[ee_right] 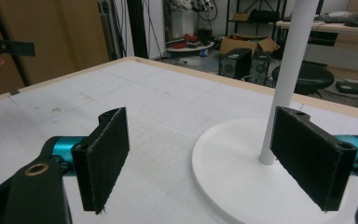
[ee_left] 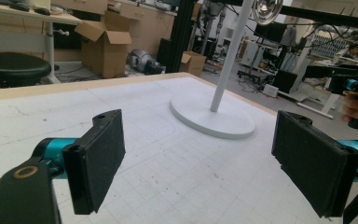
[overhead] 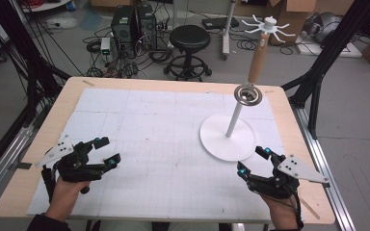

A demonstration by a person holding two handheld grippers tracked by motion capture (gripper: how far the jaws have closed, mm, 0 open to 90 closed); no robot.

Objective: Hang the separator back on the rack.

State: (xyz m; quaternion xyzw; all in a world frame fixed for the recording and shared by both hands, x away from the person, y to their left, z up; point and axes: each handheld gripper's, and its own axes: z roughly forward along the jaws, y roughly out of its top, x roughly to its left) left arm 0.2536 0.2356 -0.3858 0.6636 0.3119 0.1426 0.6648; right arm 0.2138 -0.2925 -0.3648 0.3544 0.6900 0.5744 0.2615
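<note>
While both my grippers rest low over the white gridded mat [overhead: 144,130], the nearest work is the white stand [overhead: 227,136]: a round flat base, a slim white pole, a wooden upper section and a spoked top, with a metal ring piece [overhead: 248,94] partway up. It sits on the mat just ahead of my right gripper [overhead: 253,161], whose jaws gape with nothing between them. My left gripper [overhead: 105,151], well apart, is likewise spread and empty. I judge the stand stiff, smooth, top-heavy; I'd grasp the pole low, near the base.
</note>
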